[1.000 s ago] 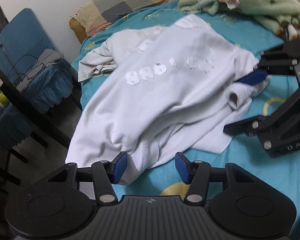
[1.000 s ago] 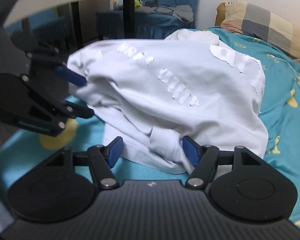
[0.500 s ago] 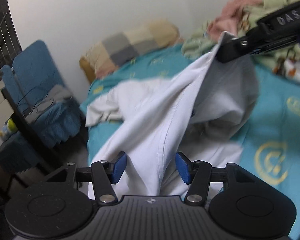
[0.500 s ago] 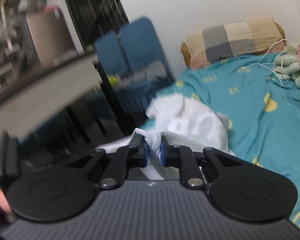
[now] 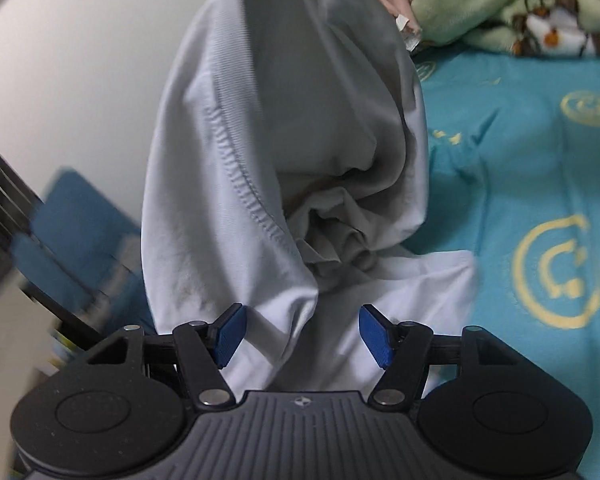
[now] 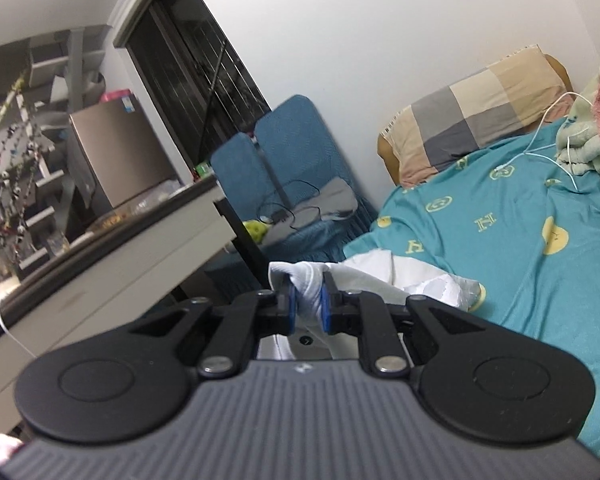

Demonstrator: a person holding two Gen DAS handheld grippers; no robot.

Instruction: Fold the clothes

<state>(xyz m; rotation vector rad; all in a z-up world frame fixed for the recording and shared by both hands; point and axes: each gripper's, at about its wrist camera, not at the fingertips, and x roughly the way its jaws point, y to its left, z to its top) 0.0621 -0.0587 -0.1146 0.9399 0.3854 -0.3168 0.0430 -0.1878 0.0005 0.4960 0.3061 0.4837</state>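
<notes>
A white sweatshirt (image 5: 228, 184) hangs in front of my left wrist camera, lifted from above, with its lower part on the teal bed sheet (image 5: 532, 184). My left gripper (image 5: 302, 334) is open with the cloth hanging between its blue pads, not pinched. In the right wrist view my right gripper (image 6: 309, 306) is shut on a bunched edge of the white sweatshirt (image 6: 384, 280) and holds it up above the bed's edge. The rest of the garment trails below it onto the sheet (image 6: 512, 240).
A green blanket pile (image 5: 512, 4) lies at the back of the bed. A checked pillow (image 6: 472, 108) sits at the headboard end. A blue chair (image 6: 296, 168), a desk edge (image 6: 112, 256) and a white cable (image 6: 548, 152) are beside the bed.
My right gripper shut on the sweatshirt's edge and lifted it high off the bed. The garment rose from lying spread to hanging in front of my left gripper, which stayed open.
</notes>
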